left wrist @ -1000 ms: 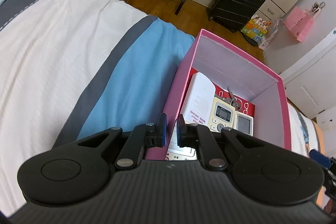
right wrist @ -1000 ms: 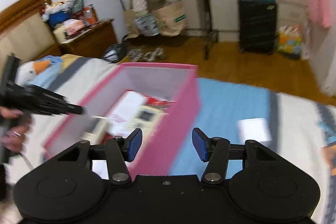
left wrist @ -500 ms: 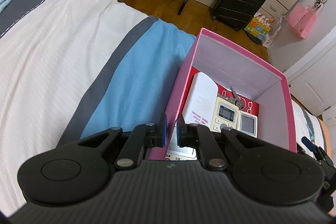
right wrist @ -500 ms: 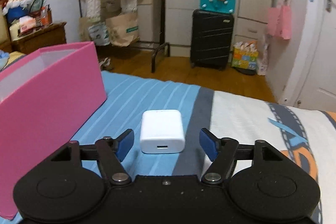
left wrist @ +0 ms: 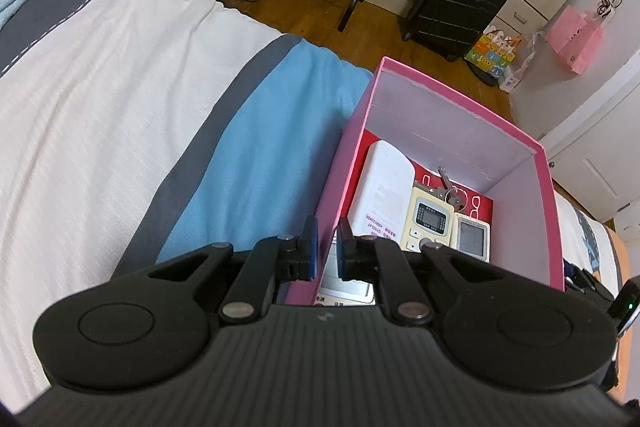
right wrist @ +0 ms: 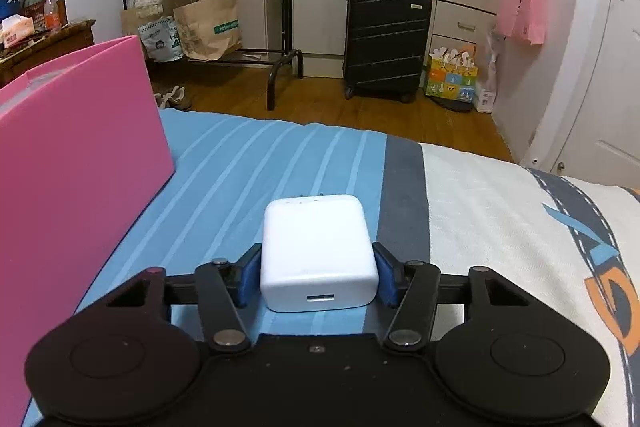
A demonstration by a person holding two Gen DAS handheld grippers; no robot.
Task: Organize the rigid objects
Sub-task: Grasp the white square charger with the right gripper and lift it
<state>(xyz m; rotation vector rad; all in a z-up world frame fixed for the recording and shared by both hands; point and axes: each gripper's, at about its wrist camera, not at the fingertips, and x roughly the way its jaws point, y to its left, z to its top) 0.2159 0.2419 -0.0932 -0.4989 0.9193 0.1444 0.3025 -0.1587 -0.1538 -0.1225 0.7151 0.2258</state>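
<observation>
Right wrist view, nearest first: the right gripper (right wrist: 318,277) is sitting low at bottom centre of the frame, its blue pads closing in on a small white plastic charger block (right wrist: 318,251) with a port on its near face. The jaws have just been narrowing, and both pads now look to be touching the block's side faces; I am reading this as a pinch, though how firm it is I cannot tell. The charger block is resting on the blue-striped bedspread (right wrist: 248,163), just right of the pink cardboard box (right wrist: 80,155) filling the left of the frame. Further back: wooden floor, a black hard-shell suitcase (right wrist: 386,39) at upper centre.

Left wrist view: the left gripper (left wrist: 324,251) is pressed nearly together at lower centre, clamping the near wall of the pink cardboard box and steadying it. Inside, toward the middle right, a white rounded device (left wrist: 380,187), a cream handset with a screen (left wrist: 426,223) and a bunch of keys (left wrist: 450,189) are lying on a red base.

Risks, as judged: the pads are catching only the near part of the block, so its smooth sides may be slipping out on the lift. The soft bedding is giving little support. Carrying left, the block could be clipping the box's tall wall.
</observation>
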